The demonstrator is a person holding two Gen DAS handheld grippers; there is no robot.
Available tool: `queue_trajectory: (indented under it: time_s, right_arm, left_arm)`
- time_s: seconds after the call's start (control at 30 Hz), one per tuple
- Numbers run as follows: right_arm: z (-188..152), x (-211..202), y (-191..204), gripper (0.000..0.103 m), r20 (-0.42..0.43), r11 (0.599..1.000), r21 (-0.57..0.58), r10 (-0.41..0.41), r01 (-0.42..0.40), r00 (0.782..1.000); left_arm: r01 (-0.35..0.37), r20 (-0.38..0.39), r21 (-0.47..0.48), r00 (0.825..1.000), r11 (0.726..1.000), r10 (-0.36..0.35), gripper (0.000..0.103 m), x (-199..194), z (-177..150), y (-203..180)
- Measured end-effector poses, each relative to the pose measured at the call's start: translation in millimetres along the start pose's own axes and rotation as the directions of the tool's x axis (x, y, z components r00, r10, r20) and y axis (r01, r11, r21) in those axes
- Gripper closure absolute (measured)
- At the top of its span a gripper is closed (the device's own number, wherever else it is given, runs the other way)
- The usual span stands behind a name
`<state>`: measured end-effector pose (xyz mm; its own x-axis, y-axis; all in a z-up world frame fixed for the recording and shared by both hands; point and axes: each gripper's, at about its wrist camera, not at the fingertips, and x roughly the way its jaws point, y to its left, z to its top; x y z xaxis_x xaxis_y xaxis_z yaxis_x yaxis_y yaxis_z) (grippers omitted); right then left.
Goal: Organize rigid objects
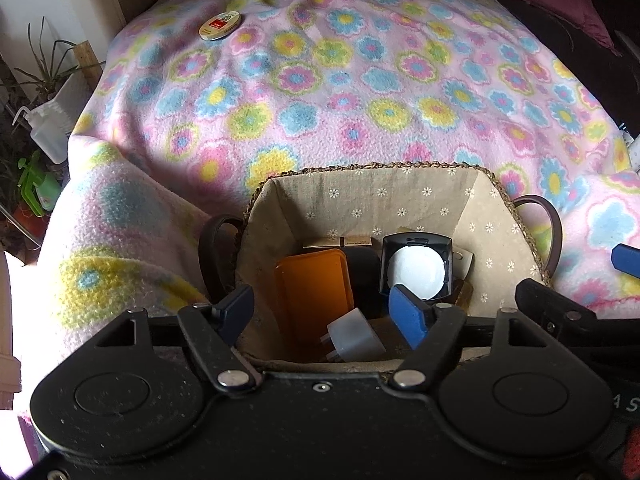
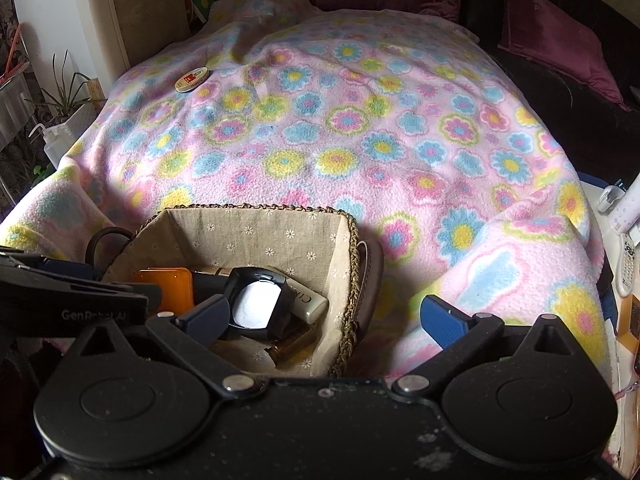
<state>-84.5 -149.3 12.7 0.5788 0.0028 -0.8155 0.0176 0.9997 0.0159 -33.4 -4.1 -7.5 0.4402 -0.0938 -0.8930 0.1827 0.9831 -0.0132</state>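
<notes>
The blue-padded fingers of the left gripper (image 1: 326, 316) stand apart over the woven, fabric-lined basket with dark loop handles (image 1: 376, 190), with nothing pinched between them; below the gap lies a small white plug-like adapter (image 1: 352, 340) on the basket floor, its prongs pointing left. The right gripper (image 2: 324, 320) has its fingers spread very wide and empty, the left one over the basket's inside, the right one outside it above the pink flowered fleece blanket (image 2: 360, 140) on the bed. Both grippers tilt steeply down toward the basket. In the basket an orange translucent rectangular case (image 1: 314, 286) stands on edge with its long axis running away from the camera, beside a black square compact with a round white centre (image 1: 416, 268) tilted against the right wall. A cream cylindrical tube (image 2: 310, 300) lies beneath it, pointing lower right. Far up the blanket, well apart from the basket, lies a round flat tin with a red label (image 1: 219, 25)
</notes>
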Motion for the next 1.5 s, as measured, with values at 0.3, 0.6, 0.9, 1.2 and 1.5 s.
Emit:
queue_trajectory:
  time_s: [0.3,0.6,0.9,1.2,1.5]
  right_arm:
    - [-1.7,-0.7,-5.0,0.001,-0.016,1.0,0.026,0.001,0.0,1.0]
    - [-1.9,-0.2,-8.9,0.001,-0.023,0.999,0.051,-0.016,0.017,1.0]
    - [-1.3,6.3,-14.1,0.001,-0.04,0.996,0.091,-0.017,0.02,0.999]
    - [0.0,10.3,-15.0,0.001,-0.048,0.994,0.109,-0.008,0.013,0.999]
    - [-0.5,11.6,-13.3,0.001,-0.052,0.995,0.102,-0.007,0.013,0.999]
  left_arm:
    - [-0.012,0.04,0.002,0.999,1.0,0.012,0.017,-7.3,-0.8,-0.2]
    - [-0.017,0.023,-0.013,1.0,1.0,0.017,0.012,-5.0,-2.2,2.9]
    - [-0.032,0.022,-0.009,0.999,0.999,0.033,0.012,-3.8,-1.9,2.4]
    - [-0.039,0.019,-0.014,0.999,0.999,0.039,0.012,-2.5,0.0,3.0]
    - [-0.045,0.013,-0.013,0.999,0.999,0.045,0.012,-1.3,0.8,2.9]
